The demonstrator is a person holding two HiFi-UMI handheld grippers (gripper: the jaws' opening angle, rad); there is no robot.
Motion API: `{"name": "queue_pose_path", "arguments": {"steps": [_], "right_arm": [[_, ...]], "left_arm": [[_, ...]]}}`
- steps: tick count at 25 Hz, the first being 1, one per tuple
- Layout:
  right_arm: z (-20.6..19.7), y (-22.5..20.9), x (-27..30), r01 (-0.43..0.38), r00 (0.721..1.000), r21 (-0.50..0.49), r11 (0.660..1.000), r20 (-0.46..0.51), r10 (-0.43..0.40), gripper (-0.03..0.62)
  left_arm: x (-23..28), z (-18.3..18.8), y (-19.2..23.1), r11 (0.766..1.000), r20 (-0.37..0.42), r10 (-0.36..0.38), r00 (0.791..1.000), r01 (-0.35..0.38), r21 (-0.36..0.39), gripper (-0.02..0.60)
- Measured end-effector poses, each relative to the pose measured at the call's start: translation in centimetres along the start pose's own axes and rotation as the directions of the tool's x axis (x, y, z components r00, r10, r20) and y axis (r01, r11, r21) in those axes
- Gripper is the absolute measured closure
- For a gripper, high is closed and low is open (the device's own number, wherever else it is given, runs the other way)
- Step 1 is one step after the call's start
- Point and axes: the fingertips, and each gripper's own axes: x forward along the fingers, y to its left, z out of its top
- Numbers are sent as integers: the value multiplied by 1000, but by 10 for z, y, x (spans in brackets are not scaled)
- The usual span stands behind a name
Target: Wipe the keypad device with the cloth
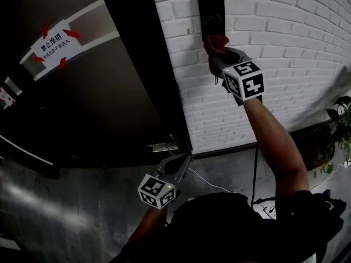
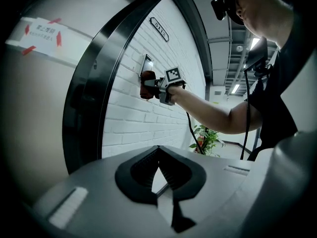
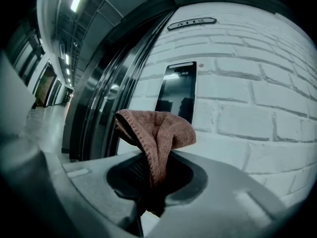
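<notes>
The keypad device [image 1: 211, 15] is a tall black glossy panel fixed on the white brick wall. My right gripper [image 1: 218, 52] is raised to its lower end and is shut on a reddish-brown cloth [image 1: 215, 43]. In the right gripper view the bunched cloth [image 3: 158, 130] sticks up out of the right gripper [image 3: 153, 175] and covers the bottom of the keypad device [image 3: 176, 90]. The left gripper view shows the cloth [image 2: 146, 86] at the wall just under the keypad device [image 2: 147, 63]. My left gripper [image 1: 180, 166] hangs low near the door frame, and the left gripper [image 2: 158, 150] is shut on nothing.
A dark door and black frame [image 1: 142, 75] stand left of the device, with a white notice taped in red [image 1: 55, 41]. A small sign plate [image 3: 192, 22] sits above the device. A potted plant [image 1: 343, 130] and cables [image 1: 255, 169] are at the wall's foot.
</notes>
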Motion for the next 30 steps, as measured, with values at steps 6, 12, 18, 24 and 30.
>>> {"name": "queue_pose_path", "arguments": {"steps": [6, 12, 18, 24, 30], "right_arm": [[10, 13, -25, 18, 1000, -6, 1000, 15, -18, 536], [-44, 64, -96, -40, 999, 83, 996, -9, 41, 536], [-131, 118, -177, -114, 984, 195, 974, -115, 138, 536], [-172, 142, -244, -144, 972, 321, 936, -132, 195, 536], [-177, 127, -301, -180, 968, 296, 938, -114, 222, 536]], "left_arm": [[-10, 0, 5, 999, -1, -39, 999, 39, 13, 565], [-12, -13, -8, 990, -30, -143, 989, 144, 7, 565], [-10, -4, -24, 984, 9, -175, 985, 174, 33, 565], [-8, -18, -57, 993, 15, -117, 993, 117, 15, 565], [0, -22, -103, 1000, 54, -18, 998, 19, -2, 565]]}}
